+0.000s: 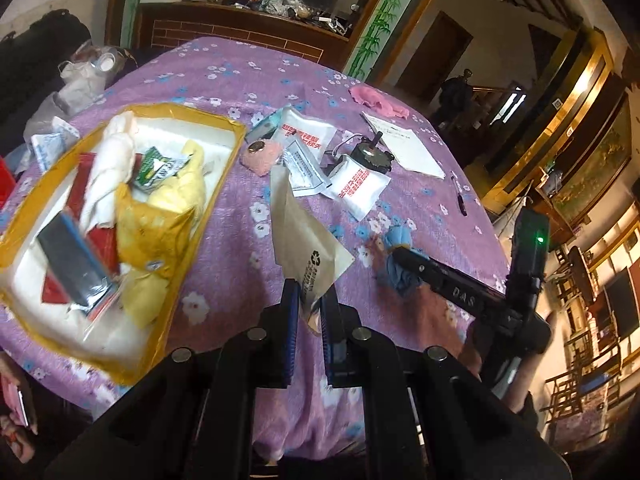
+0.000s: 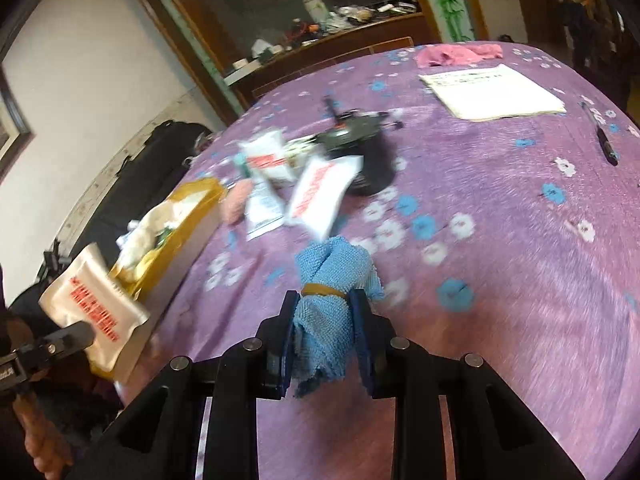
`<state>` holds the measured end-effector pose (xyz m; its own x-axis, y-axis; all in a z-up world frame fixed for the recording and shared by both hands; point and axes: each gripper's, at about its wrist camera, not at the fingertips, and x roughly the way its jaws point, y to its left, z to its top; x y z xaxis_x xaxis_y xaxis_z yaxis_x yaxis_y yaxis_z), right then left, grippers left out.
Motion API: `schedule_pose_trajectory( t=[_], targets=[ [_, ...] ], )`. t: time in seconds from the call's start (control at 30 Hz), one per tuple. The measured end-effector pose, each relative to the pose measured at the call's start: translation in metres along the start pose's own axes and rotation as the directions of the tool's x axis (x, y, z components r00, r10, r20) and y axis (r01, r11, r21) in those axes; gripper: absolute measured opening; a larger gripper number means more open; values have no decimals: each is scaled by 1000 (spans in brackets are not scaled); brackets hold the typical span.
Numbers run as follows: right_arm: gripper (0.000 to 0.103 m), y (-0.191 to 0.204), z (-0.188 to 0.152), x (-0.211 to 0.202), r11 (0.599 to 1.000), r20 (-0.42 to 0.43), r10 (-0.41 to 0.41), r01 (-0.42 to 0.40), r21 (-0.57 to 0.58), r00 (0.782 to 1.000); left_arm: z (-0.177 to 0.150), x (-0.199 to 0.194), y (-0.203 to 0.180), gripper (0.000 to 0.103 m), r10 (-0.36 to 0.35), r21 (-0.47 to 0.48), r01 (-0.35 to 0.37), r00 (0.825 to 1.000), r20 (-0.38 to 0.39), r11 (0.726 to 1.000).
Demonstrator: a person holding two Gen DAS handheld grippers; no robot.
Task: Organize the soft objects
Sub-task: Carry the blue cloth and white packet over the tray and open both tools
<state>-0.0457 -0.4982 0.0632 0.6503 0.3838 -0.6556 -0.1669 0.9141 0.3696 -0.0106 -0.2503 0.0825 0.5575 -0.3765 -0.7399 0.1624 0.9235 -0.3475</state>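
Now the left gripper [image 1: 310, 300] pinches a beige plastic pouch [image 1: 308, 240] and the right gripper [image 2: 326, 320] clamps a rolled blue cloth [image 2: 332, 280]; next, both probably go into the yellow-rimmed tray [image 1: 224, 172].

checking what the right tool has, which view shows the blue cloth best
The right wrist view: the blue cloth fills the centre, rolled, with a band around it, gripped by the right tool. The left wrist view shows only a small part of it beside that tool's tip.
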Motion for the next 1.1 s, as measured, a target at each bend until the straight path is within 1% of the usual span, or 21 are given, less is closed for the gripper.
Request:
schedule_pose_trajectory(
  t=[0.1,0.17,0.27,0.4,0.47,0.63,0.73,0.87,0.93,0.97,1.03,1.1],
  targets=[
    [25,24,-8,-5,999,-12,23,-24,-48,1000,-1,-8,4,8,-4,-7,5,1000,14,1000],
    [25,43,-10,-11,995,-15,61,-62,-82,998,2,-13,6,8,14,-2,-14,999,30,1000],
    [25,64,-6,-18,987,-9,92,-92,-132,996,7,-24,11,8,43,7,-43,997,70,999],
    [25,88,4,-19,977,-18,120,-121,-177,993,16,-35,22,8,93,11,-95,988,120,995],
    [25,101,13,-11,972,-35,129,-133,-195,991,22,-35,28,8,125,13,-128,983,131,992],
    [25,137,37,14,959,-53,138,-147,-244,989,39,-30,48,8,163,20,-168,976,147,986],
    [25,155,48,35,954,-63,140,-151,-260,988,51,-27,62,8,204,16,-209,966,157,978],
    [25,171,68,73,952,-81,144,-161,-260,986,73,-15,87,8,228,-5,-230,962,149,973],
    [25,175,79,90,954,-91,148,-166,-250,985,83,-3,98,8,280,-10,-282,950,140,959],
    [25,177,85,99,956,-99,151,-171,-239,984,86,1,101,8,293,-8,-294,946,137,956],
    [25,180,93,115,958,-104,166,-185,-219,981,92,13,108,8,353,-4,-356,927,126,935],
    [25,184,100,129,958,-105,161,-181,-221,981,93,23,111,8,385,10,-389,915,121,921]
  ],
)
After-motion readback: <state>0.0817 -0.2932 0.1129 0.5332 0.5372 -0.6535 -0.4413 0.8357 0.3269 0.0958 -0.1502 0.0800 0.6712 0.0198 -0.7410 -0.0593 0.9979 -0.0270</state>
